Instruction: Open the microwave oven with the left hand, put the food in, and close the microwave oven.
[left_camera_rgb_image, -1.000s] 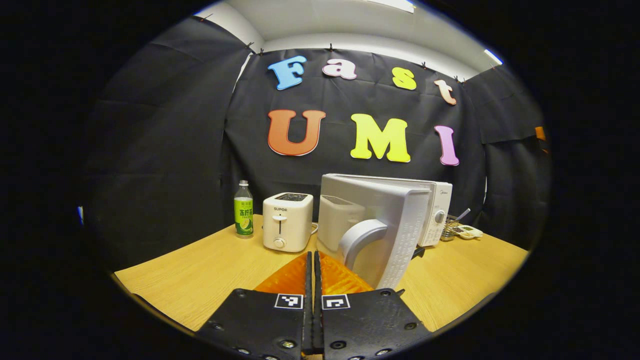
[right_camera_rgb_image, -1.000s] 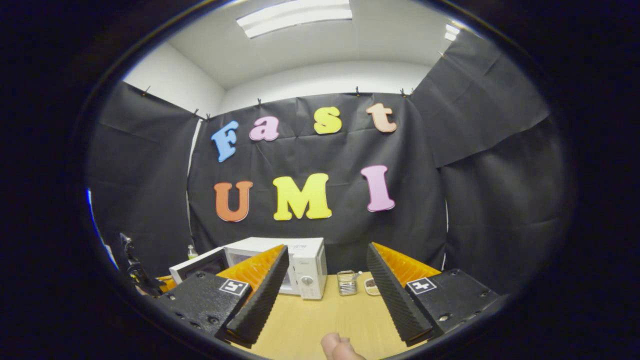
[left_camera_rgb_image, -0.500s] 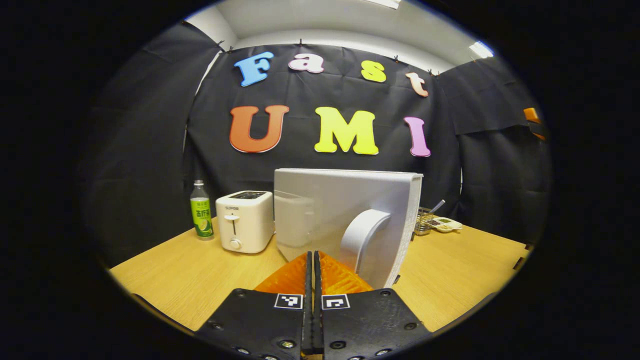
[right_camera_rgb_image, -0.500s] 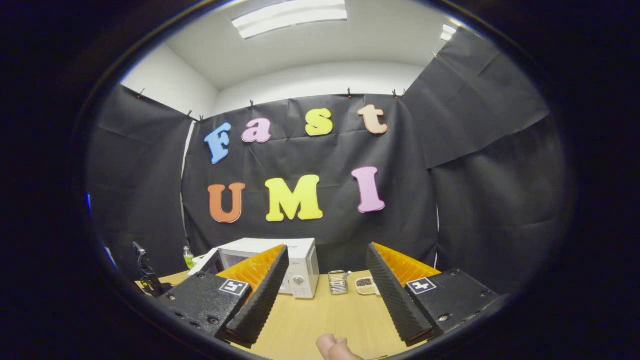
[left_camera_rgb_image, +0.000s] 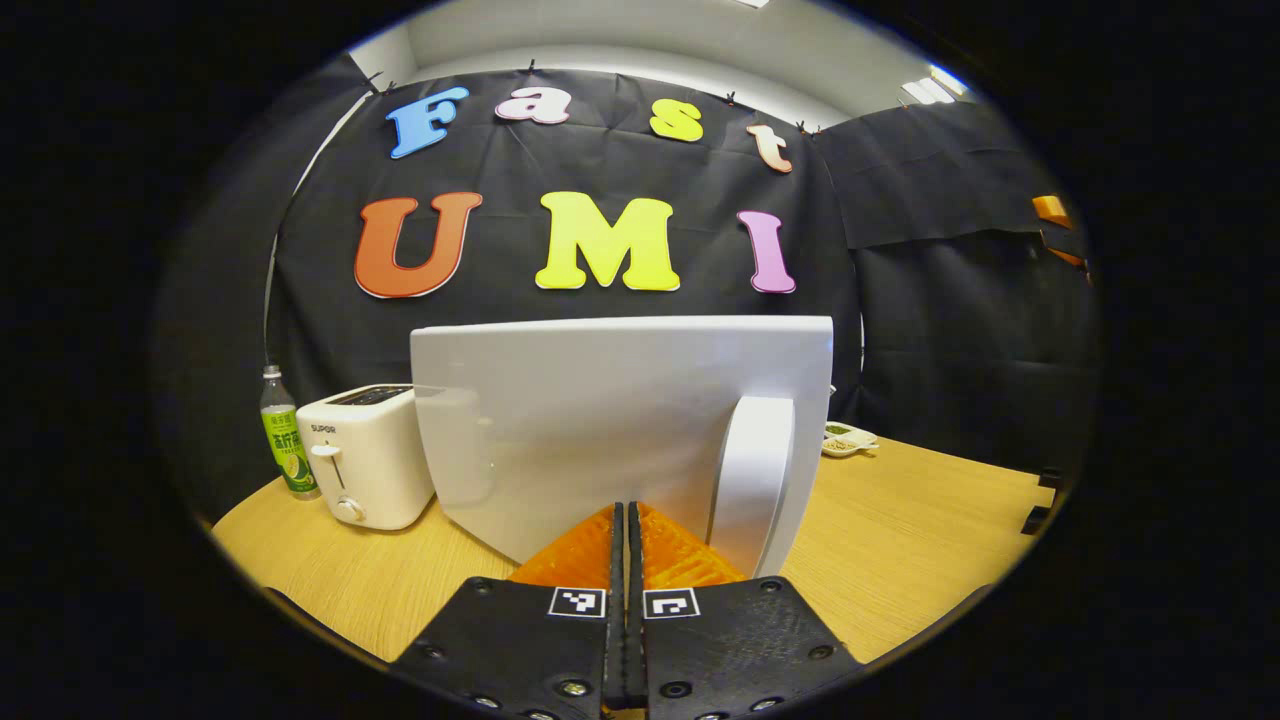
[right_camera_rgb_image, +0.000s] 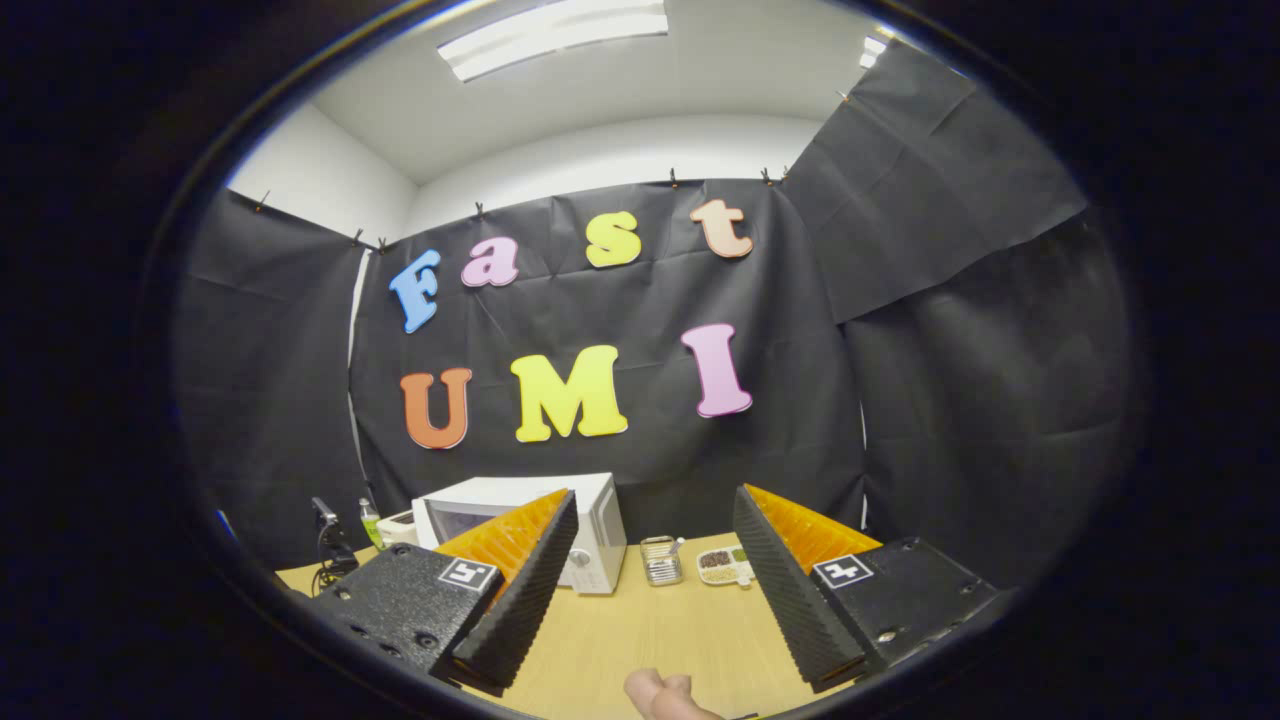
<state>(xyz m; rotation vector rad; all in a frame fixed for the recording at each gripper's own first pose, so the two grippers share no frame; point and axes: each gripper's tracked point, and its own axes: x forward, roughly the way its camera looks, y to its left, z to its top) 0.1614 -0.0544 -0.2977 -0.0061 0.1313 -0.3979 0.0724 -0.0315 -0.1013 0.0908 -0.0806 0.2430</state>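
The white microwave stands at the back of the wooden table. In the left gripper view its door faces me squarely and hides the body behind it; the door looks flush or nearly so. My left gripper is shut with nothing held, tips at the door's lower face just left of the white handle. The food dish lies to the right of the microwave. My right gripper hangs open and empty, well back from the microwave.
A white toaster and a green-labelled bottle stand left of the microwave. A small metal basket sits between the microwave and the dish. A person's fingertip shows below the right gripper. Bare table lies in front.
The microwave door has swung from wide open round toward the oven, with my shut left gripper following it. The right gripper stayed open and drifted slightly.
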